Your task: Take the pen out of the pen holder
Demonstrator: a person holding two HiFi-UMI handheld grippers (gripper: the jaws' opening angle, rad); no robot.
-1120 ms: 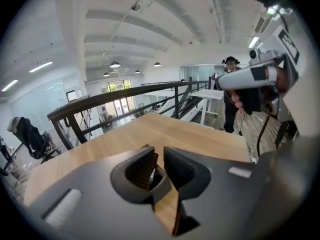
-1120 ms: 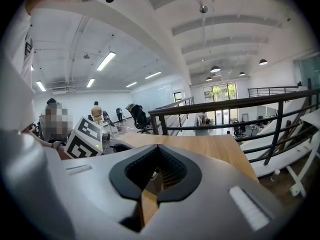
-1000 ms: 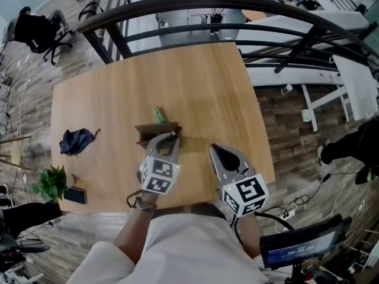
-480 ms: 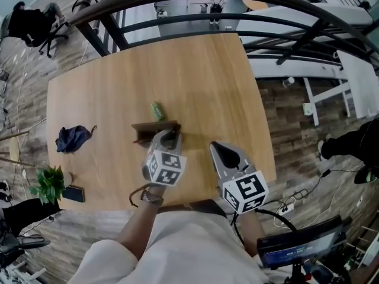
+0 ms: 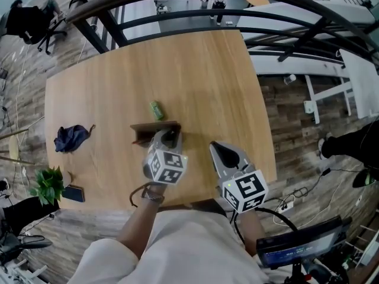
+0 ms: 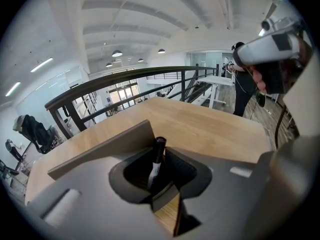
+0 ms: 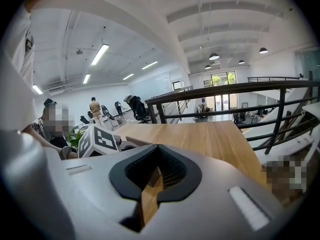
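Although gripped by the left tool (image 5: 169,138), jaws pressed in on its shaft, not yet out: pen (image 6: 156,160) standing upright, lower end down in the pen holder (image 5: 148,129) on the worktop (image 5: 201,81). Grasping judged done, lifting not yet begun. Next, to pull straight up along the shaft, without tilting, so as not to drag the holder along. Right tool (image 5: 222,152) clenched on nothing, near but apart from the holder, maybe useful to hold it down.
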